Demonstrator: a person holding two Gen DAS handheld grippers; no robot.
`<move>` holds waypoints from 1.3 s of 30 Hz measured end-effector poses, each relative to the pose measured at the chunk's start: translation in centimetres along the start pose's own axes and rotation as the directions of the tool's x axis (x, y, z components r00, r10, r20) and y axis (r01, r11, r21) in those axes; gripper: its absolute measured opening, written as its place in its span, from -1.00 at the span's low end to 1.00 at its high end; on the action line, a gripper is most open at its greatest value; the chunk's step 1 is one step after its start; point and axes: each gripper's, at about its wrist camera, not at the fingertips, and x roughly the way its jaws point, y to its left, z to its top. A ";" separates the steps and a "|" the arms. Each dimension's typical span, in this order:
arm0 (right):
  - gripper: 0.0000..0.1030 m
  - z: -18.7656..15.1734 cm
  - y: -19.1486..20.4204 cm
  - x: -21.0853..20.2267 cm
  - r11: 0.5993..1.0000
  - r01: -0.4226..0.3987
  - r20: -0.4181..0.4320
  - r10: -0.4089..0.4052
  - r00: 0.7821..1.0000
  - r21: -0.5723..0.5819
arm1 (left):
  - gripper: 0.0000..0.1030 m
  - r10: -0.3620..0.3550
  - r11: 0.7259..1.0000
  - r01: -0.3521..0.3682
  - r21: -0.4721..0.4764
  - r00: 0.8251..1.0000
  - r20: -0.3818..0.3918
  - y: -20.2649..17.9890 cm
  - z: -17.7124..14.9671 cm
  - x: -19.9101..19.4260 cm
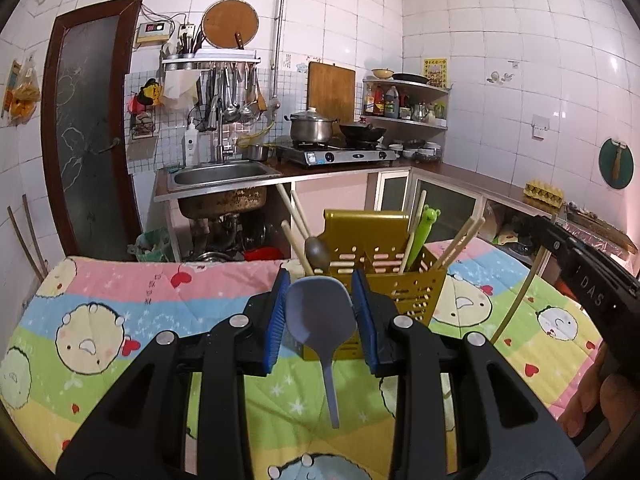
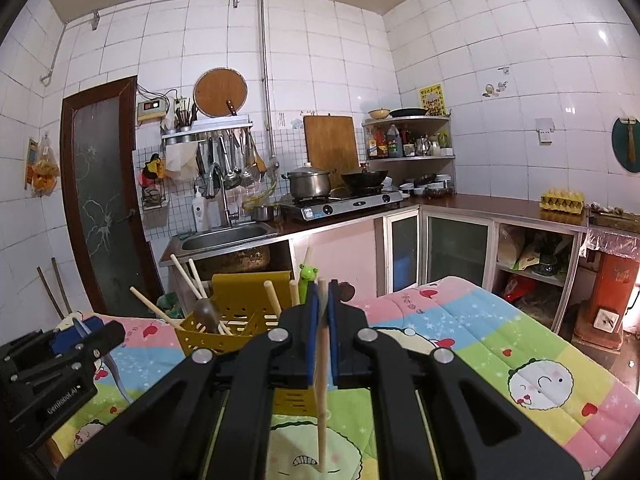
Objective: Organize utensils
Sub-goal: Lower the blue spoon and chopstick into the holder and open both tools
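A yellow slotted utensil holder (image 1: pixel 384 276) stands on the quilt-covered table, holding chopsticks, a dark spoon (image 1: pixel 317 252) and a green frog-topped utensil (image 1: pixel 424 232). My left gripper (image 1: pixel 322 280) is shut on a grey-blue spoon (image 1: pixel 320 320), bowl up and handle hanging down, just in front of the holder. My right gripper (image 2: pixel 323 292) is shut on a wooden chopstick (image 2: pixel 321 400), held upright above the holder (image 2: pixel 236 320). The right gripper's body (image 1: pixel 580 272) shows at the right of the left wrist view; the left gripper (image 2: pixel 60 356) shows at the left of the right wrist view.
The table wears a cartoon-print quilt (image 1: pixel 120 320). Behind stand a sink (image 1: pixel 224 174), a stove with a pot (image 1: pixel 312 128) and a wok, a corner shelf of bottles (image 1: pixel 404 104), and an egg carton (image 2: pixel 562 200) on the counter.
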 end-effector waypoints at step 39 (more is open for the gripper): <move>-0.90 12.5 5.2 6.3 0.997 -0.077 0.117 0.077 0.990 -0.010 | -0.41 0.014 1.000 -0.011 -0.018 0.986 0.166 0.2 13.7 5.3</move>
